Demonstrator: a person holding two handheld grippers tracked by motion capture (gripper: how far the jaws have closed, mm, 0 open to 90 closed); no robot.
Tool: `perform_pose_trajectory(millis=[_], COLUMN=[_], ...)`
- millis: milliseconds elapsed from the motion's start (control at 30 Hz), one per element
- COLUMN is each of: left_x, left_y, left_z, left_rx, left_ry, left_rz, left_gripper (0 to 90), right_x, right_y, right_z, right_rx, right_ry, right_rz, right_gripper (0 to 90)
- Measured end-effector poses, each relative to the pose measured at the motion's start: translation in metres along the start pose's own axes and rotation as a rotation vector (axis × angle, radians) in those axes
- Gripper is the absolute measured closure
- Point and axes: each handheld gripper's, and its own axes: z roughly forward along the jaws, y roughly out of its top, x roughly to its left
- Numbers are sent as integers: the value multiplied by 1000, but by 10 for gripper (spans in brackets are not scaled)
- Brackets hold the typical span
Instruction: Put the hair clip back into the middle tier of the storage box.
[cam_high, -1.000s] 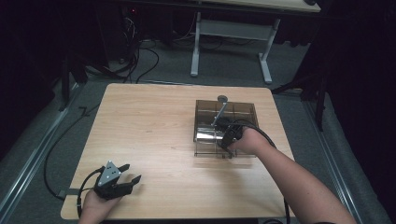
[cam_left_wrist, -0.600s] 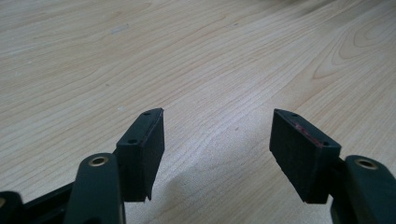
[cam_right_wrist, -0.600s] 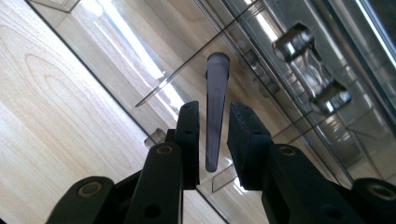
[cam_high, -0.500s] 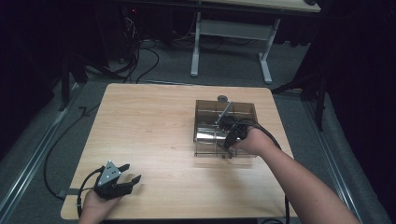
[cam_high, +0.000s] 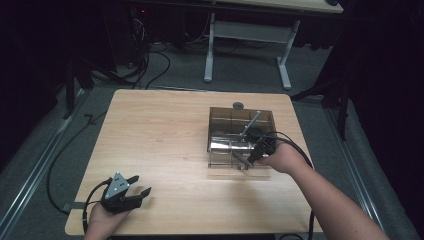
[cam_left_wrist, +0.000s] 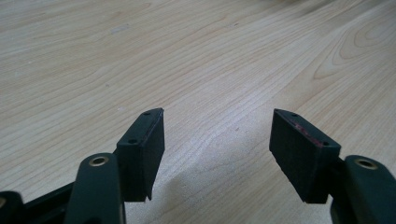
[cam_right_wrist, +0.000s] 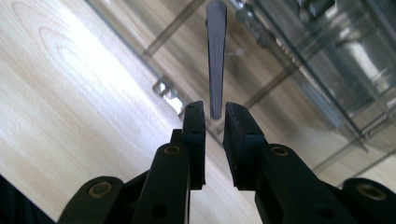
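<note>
Colours on the light wooden bench (cam_high: 165, 135)

The bench is pale tan with wavy brown grain lines. The clear, brownish see-through plastic box (cam_high: 220, 120) holds a shiny silver metal rack (cam_high: 227, 145). The thin handle (cam_right_wrist: 216, 51) is dark grey. Both grippers have black fingers (cam_left_wrist: 144, 149).

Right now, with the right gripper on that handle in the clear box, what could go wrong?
1. The right gripper pinches only the very tip of the thin handle; it may slip out on a pull.
2. The handle lies tilted in the box; dragging it could catch the wall and shift the box.
3. The left gripper rests open far off, so nothing steadies the box.
</note>
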Motion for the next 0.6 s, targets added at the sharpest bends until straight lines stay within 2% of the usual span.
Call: perform_pose_trajectory(millis=[100,467,600], left_x=[0,0,0], left_y=[0,0,0], left_z=[0,0,0], left_rx=[0,3,3], left_ry=[2,2,3], left_rz=[0,2,2], left_gripper=[361,361,361], right_x=[1,1,5], right_y=[-7,-34,-39], right_z=[-2,8,13], right_rx=[8,21,29], right_ry=[4,24,35], right_rz=[36,58,86], right_gripper=[789,789,788])
